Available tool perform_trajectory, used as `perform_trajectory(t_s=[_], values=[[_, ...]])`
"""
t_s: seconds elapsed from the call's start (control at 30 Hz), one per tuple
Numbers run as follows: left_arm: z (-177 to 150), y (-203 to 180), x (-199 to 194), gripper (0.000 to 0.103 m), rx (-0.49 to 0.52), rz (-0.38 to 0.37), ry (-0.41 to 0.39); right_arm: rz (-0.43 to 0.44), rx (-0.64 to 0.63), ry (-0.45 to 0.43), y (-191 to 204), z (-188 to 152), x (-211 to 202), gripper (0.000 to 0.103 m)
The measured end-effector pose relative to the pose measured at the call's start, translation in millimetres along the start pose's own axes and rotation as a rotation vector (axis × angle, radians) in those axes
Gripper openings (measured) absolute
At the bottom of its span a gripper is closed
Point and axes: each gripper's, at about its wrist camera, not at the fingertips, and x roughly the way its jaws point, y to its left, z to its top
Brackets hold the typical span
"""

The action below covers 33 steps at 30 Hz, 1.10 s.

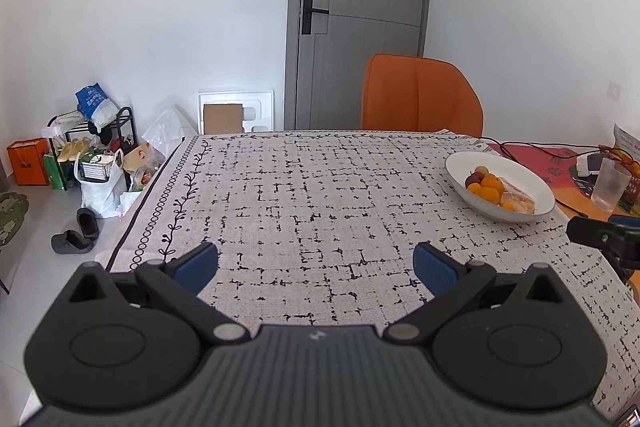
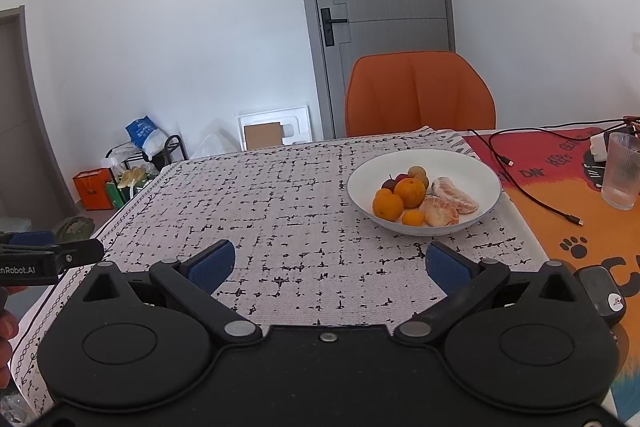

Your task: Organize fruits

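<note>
Both grippers hung spread and empty; the fruit bowl (image 2: pixel 424 163) lay far-right, nearer the right gripper (image 2: pixel 332 263) than the left gripper (image 1: pixel 316 263).

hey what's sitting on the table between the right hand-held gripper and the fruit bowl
Nothing: in the right wrist view, only bare patterned tablecloth lies between the open right hand-held gripper and the white bowl of fruit.

Both grippers black, ribbed housing, round silver pivot screws, blue finger pads (image 2: pixel 212 265) (white lettering on side).
</note>
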Motion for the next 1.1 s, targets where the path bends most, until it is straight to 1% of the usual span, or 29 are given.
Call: perform_trajectory(t_s=[0.4, 1.1], values=[[-0.6, 0.2, -0.5, 0.103, -0.006, -0.008, 0.002, -0.005, 0.002, 0.002, -2.3, -0.5, 2.1, 0.103], [-0.9, 3.8, -2.9, 0.103, -0.018, -0.007, 0.0, -0.002, -0.025, 0.011, 5.7, -1.7, 4.1, 0.103]])
